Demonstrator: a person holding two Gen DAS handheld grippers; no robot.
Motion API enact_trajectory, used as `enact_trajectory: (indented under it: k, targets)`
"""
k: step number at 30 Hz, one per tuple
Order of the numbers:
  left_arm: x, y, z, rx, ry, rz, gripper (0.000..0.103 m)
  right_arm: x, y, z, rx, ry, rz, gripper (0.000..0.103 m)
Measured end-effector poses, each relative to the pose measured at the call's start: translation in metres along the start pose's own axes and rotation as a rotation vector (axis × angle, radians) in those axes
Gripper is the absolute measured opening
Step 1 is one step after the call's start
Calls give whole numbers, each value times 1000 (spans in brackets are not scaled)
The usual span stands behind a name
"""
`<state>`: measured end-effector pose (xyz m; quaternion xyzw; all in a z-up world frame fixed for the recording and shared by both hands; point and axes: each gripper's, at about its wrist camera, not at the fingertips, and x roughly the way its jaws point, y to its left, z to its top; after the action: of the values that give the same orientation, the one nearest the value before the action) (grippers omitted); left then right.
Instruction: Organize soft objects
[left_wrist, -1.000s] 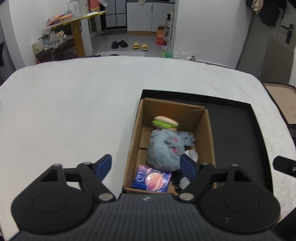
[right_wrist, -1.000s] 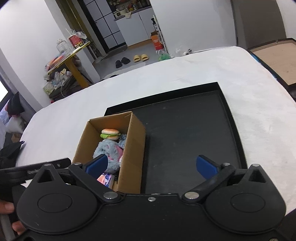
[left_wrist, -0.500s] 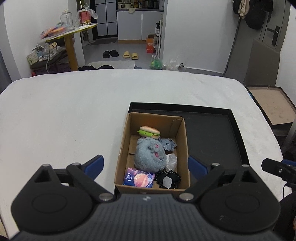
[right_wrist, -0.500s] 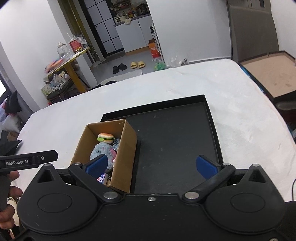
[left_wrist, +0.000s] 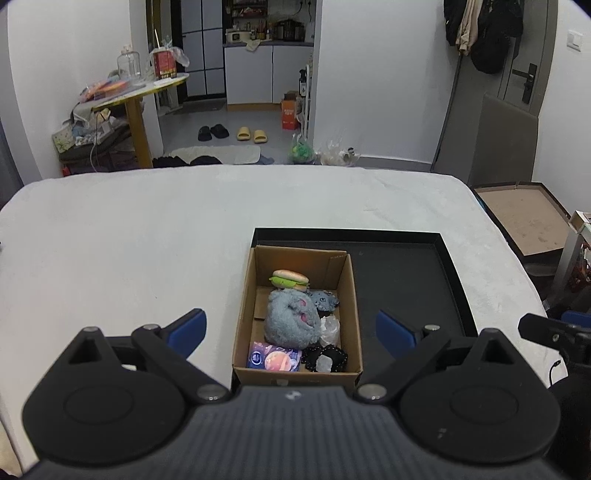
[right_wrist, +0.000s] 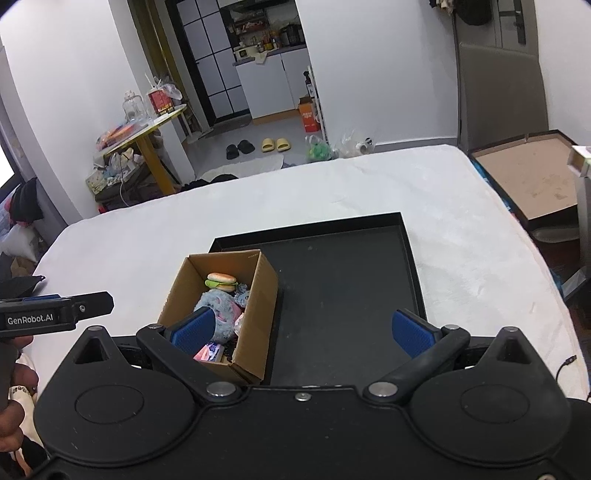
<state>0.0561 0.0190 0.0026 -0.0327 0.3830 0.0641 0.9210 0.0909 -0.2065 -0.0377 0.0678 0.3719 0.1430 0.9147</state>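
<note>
**Both claws wide and high above a full box**

White cloth covers the table (left_wrist: 147, 236), and on it sits a black tray (left_wrist: 413, 280) with a cardboard box (left_wrist: 352, 295) standing in its left part. From my screen I see the soft things packed inside the box: a toy burger (left_wrist: 290, 278) at the far end, a grey plush (left_wrist: 291, 319) in the middle, a small blue-grey plush (left_wrist: 324, 300) just beside it, a printed packet (left_wrist: 274, 360) and a black lacy piece (left_wrist: 327, 359) at the near end. The rest of the tray is bare.

I judge the sorting close to done, or at a pause between picks. If I go in again, I would drop straight down over one item, keep the fingers inside the box walls, and pinch the plush by its bulk rather than its fur, since it will squash and slip. Catching a cardboard flap could drag the whole box along.

My left claw (left_wrist: 290, 328) hangs above the near end of the box, jaws spread wide, gripping nothing. My right claw (right_wrist: 301, 330) is held over the near edge of the tray, pointing forward and down, equally wide and carrying nothing; its left finger (right_wrist: 194, 328) overlaps the box in view, though I cannot tell whether it touches.
</note>
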Motion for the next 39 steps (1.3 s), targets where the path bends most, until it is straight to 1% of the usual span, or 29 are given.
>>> enact_trajectory:
  k: [4, 9, 15, 19, 25, 27, 29, 35, 39]
  targets:
    - [-11, 0, 0, -3, -1, -16, 98, -12, 4, 1, -2, -14, -10, 103]
    - [-29, 0, 2, 8, -14, -17, 98, -24, 8, 6, 1, -23, -23, 103]
    - [-51, -1, -1, 15, -36, -11, 98, -37, 17, 6, -16, -32, -73, 103]
    - [-66, 0, -3, 17, -58, -11, 98, -46, 24, 6, -27, -41, -74, 103]
    - [-88, -1, -4, 25, -91, -18, 98, -63, 41, 7, -85, -62, -73, 103]
    - [-94, -2, -4, 31, -94, -5, 99, -67, 43, 8, -85, -62, -75, 103]
    - [-98, 1, -4, 23, -94, -17, 99, -70, 44, 7, -82, -63, -79, 103]
    - [-107, 3, -8, 24, -89, -23, 99, -77, 51, 5, -88, -72, -78, 103]
    - [-114, 4, -8, 23, -105, -23, 99, -83, 54, 4, -87, -88, -79, 103]
